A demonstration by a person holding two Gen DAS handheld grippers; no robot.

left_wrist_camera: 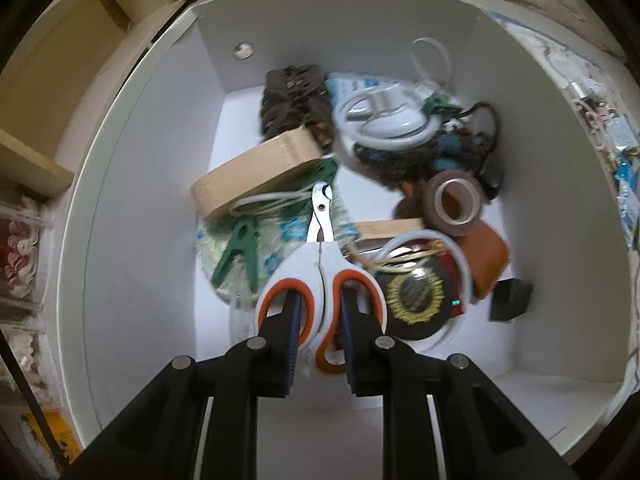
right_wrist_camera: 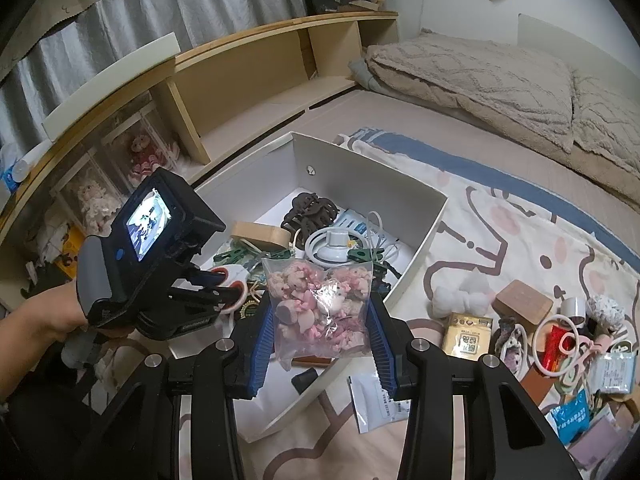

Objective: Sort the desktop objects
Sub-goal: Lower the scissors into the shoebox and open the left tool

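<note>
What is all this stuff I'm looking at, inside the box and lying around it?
Box: one, white, open, on the patterned blanket.
Scissors: one, white and orange, in the left gripper above the box.
Clothes peg: one, green, in the box.
Tape roll: one, brown, in the box.
Hair claw: one, dark brown, at the box's far end.
Bag of trinkets: one, clear with pink pieces, in the right gripper.
Wooden block: one, tan, on the blanket.
Blanket: one, cream, blue-edged.
Left gripper: black, shut on the scissors.
Right gripper: black, blue pads, shut on the bag.

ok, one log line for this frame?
left gripper: shut on scissors, over box | right gripper: shut on bag | phase: placing
</note>
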